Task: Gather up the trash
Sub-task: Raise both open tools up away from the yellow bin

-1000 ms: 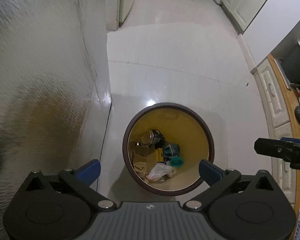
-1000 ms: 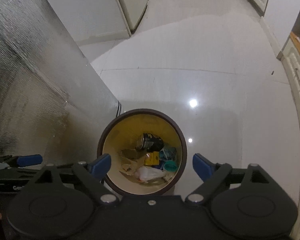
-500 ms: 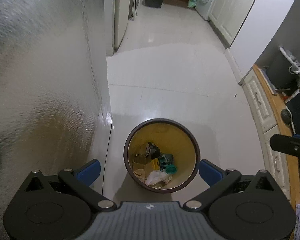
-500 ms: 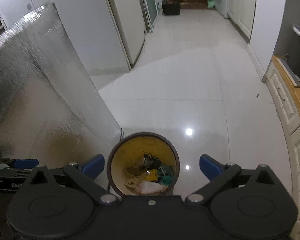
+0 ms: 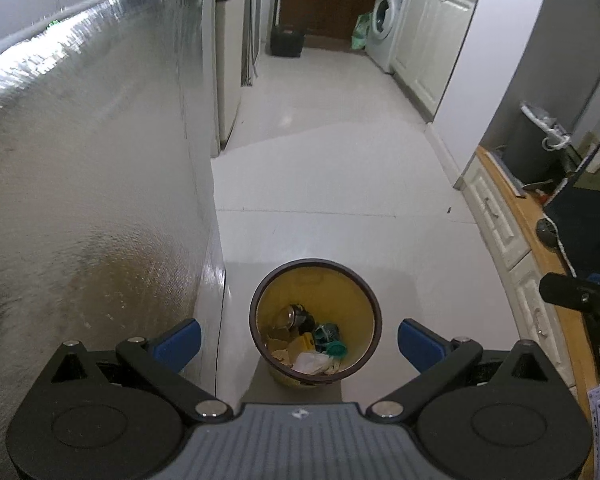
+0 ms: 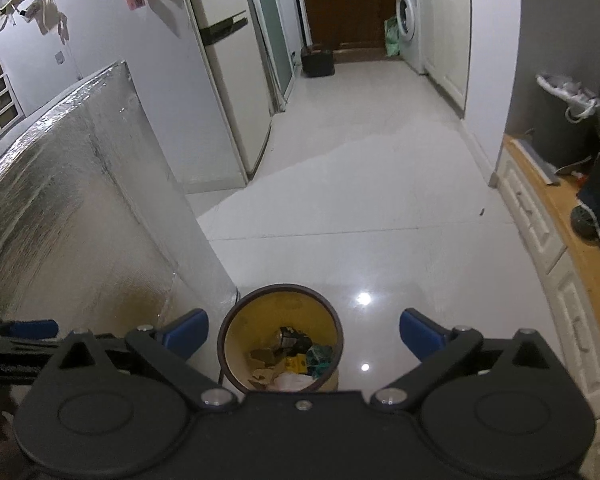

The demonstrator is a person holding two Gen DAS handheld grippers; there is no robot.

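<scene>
A round yellow trash bin with a dark brown rim (image 5: pixel 256 312) stands on the white floor, also in the right wrist view (image 6: pixel 224 336). Inside lie a can (image 5: pixel 290 316), cardboard scraps, a teal lid (image 5: pixel 335 348) and a white plastic bag (image 5: pixel 310 362). My left gripper (image 5: pixel 298 342) is open and empty, high above the bin. My right gripper (image 6: pixel 304 330) is open and empty, also high above it. The right gripper's finger shows at the left view's right edge (image 5: pixel 572 294).
A tall foil-covered panel (image 5: pixel 80 200) stands close on the left. A wooden counter with white drawers (image 5: pixel 516 240) runs along the right. A fridge (image 6: pixel 228 80), a washing machine (image 6: pixel 406 24) and a dark box (image 6: pixel 318 62) stand far down the hallway.
Both grippers have risen and tilted up away from the bin, which now looks smaller and lower in both views. More of the hallway shows. Jaws stayed open.
</scene>
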